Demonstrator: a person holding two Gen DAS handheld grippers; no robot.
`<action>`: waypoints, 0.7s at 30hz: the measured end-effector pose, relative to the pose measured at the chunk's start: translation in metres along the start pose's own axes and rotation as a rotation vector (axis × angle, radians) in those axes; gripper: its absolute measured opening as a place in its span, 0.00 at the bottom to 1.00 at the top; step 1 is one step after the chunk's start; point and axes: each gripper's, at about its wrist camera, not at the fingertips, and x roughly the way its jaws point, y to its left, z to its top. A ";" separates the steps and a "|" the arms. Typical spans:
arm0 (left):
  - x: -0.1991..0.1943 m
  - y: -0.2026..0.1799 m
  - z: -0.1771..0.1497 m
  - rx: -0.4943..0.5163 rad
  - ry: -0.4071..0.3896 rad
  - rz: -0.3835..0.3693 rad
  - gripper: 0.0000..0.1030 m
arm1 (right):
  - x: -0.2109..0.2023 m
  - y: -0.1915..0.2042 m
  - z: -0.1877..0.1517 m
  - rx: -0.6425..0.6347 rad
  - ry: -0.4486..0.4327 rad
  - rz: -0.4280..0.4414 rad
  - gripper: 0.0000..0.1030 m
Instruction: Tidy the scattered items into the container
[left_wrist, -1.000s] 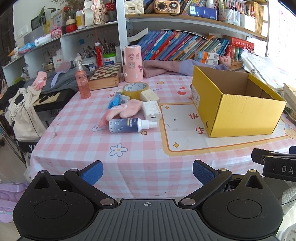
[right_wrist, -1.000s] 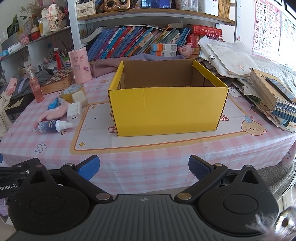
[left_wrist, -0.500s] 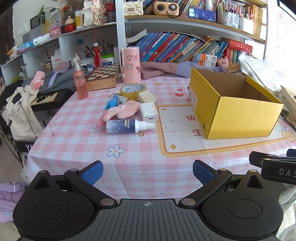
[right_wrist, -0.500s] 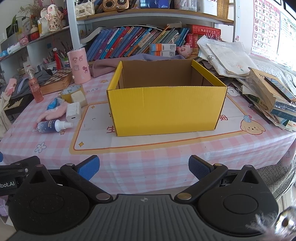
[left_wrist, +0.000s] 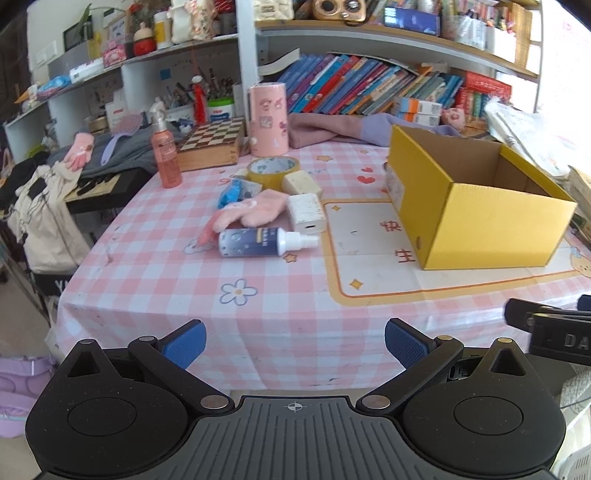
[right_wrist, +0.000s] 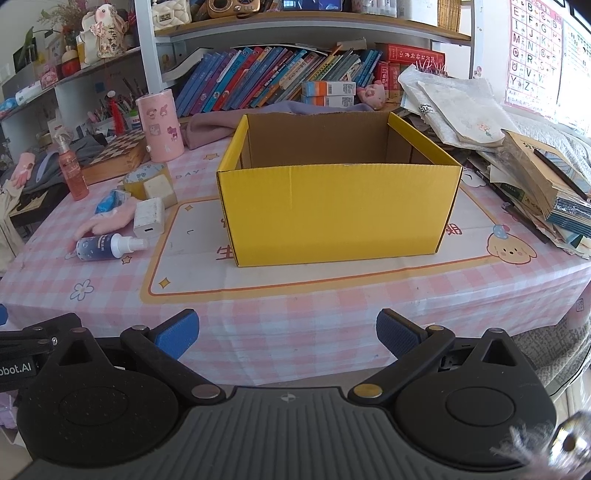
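An open yellow cardboard box (left_wrist: 480, 218) (right_wrist: 340, 210) stands on the pink checked tablecloth. Left of it lie a blue spray bottle (left_wrist: 264, 242) (right_wrist: 107, 246), a pink glove (left_wrist: 255, 213) (right_wrist: 110, 221), a white charger (left_wrist: 306, 213) (right_wrist: 149, 218), a cream block (left_wrist: 302, 182) (right_wrist: 159, 188), a yellow tape roll (left_wrist: 272, 171) (right_wrist: 142, 177) and a blue packet (left_wrist: 232, 194) (right_wrist: 110, 199). My left gripper (left_wrist: 294, 341) is open and empty, short of the table's front edge. My right gripper (right_wrist: 287, 332) is open and empty in front of the box.
A pink spray bottle (left_wrist: 165, 155), a chessboard box (left_wrist: 214, 142) and a pink canister (left_wrist: 268, 118) stand at the back left. Bookshelves (right_wrist: 295, 77) line the wall. A pile of papers and books (right_wrist: 517, 147) crowds the right side. A bag (left_wrist: 44, 221) hangs left of the table.
Both grippers have drawn back slightly from the table; the items look a little farther away. Nothing on the table has moved.
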 end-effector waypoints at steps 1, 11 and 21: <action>0.000 0.002 0.000 -0.005 -0.001 0.005 1.00 | 0.000 0.000 0.000 -0.001 -0.002 0.001 1.00; -0.001 0.000 0.001 0.003 -0.009 -0.016 1.00 | 0.004 0.002 0.000 -0.001 0.016 0.001 1.00; -0.004 0.002 0.001 0.012 -0.029 -0.022 1.00 | 0.002 0.007 0.001 -0.008 0.005 0.018 1.00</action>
